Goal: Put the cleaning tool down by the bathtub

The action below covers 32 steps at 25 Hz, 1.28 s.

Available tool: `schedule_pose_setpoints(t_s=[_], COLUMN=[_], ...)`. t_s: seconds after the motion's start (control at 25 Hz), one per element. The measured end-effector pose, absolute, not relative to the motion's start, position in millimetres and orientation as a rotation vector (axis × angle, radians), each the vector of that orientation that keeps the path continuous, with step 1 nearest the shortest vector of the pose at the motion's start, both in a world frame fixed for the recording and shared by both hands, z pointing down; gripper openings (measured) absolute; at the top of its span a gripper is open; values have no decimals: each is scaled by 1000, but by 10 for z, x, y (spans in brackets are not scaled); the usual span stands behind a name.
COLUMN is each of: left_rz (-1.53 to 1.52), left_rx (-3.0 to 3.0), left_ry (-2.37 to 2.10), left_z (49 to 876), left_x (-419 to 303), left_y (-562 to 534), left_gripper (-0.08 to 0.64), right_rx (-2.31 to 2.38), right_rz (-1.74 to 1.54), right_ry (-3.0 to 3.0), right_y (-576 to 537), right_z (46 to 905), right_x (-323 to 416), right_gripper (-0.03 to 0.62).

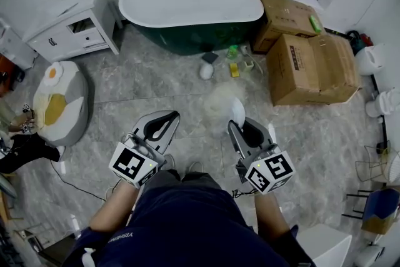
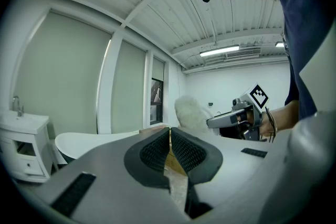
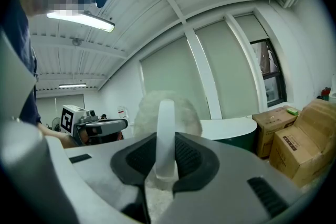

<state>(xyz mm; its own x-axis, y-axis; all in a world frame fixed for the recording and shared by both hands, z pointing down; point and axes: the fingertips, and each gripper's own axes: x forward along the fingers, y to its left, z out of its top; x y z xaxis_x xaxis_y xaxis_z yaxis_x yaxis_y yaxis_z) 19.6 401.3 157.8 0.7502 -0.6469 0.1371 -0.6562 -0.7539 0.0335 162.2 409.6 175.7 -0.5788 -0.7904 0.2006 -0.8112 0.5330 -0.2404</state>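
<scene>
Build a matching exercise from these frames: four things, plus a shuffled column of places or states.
1 duster
2 left tool
3 bathtub
4 cardboard boxes

a on the floor, right of the tub in the head view
b shut, nothing between
c by the far wall
d clamped in the right tool

Pairs: 1-d, 2-b, 3-c, 4-a

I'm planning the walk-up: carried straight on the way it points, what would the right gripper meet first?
Probably the bathtub; the floor ahead looks free until the small items at its foot. The right gripper holds the cleaning tool, which leads.
</scene>
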Motion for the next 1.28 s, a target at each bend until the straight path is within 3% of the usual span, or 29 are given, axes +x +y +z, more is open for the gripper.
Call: schedule_pose_setpoints(t_s=[0.68, 1.28], left_rz=[182, 174], left_rx=[2862, 2837], left_ry=[-1082, -1062], left_z=[1634, 1819], left_x=[286, -51], left_y=[3526, 2519], left_gripper=[34, 34], right_rx=[1360, 1388], right_rz=[470, 517], right_ry=[-2703, -2664], right_y=[3592, 2618], right_z=[1831, 2031], right_x=[1673, 1378], right_gripper=[84, 84])
